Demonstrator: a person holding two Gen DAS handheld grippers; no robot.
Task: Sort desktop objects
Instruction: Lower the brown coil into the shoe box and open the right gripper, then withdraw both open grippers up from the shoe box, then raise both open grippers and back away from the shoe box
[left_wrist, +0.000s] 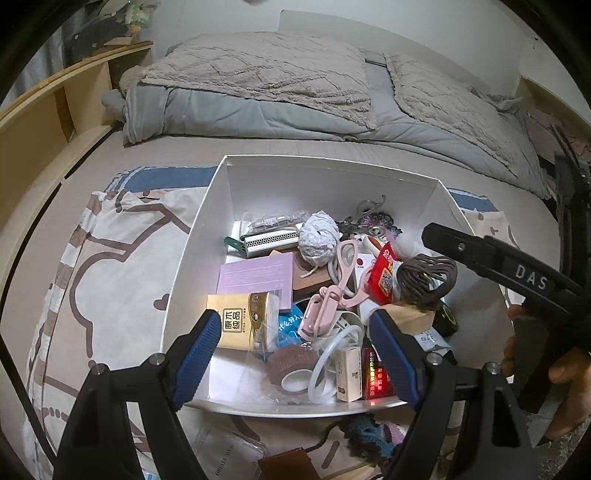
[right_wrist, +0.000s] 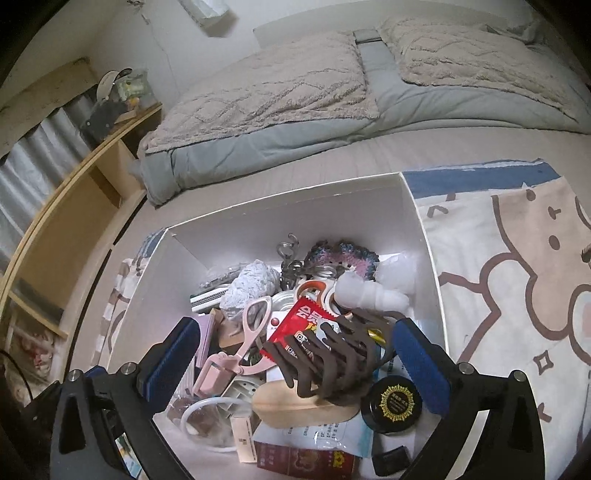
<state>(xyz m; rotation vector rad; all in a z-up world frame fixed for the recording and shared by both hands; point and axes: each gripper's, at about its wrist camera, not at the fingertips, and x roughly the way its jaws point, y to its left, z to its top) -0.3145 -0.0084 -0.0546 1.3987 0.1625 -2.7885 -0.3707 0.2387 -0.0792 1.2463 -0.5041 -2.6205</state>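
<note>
A white box (left_wrist: 192, 236) (right_wrist: 428, 236) on the bed is full of small objects: pink scissors (left_wrist: 341, 284) (right_wrist: 247, 343), a red snack packet (left_wrist: 382, 277) (right_wrist: 299, 325), a brown hair claw (left_wrist: 428, 280) (right_wrist: 340, 362), a yellow tissue pack (left_wrist: 240, 325), a tape roll (left_wrist: 295, 369), a black round tin (right_wrist: 393, 402). My left gripper (left_wrist: 295, 354) is open above the box's near side, empty. My right gripper (right_wrist: 295, 365) is open, its jaws either side of the hair claw, not touching it. It shows from the side in the left wrist view (left_wrist: 491, 258).
The box stands on a patterned cloth (left_wrist: 110, 280) (right_wrist: 517, 295) over the bed. A folded grey-beige quilt (left_wrist: 258, 85) lies behind. A wooden shelf unit (right_wrist: 74, 206) runs along the left. A crochet piece (left_wrist: 369, 432) and a clear packet (left_wrist: 229, 454) lie in front of the box.
</note>
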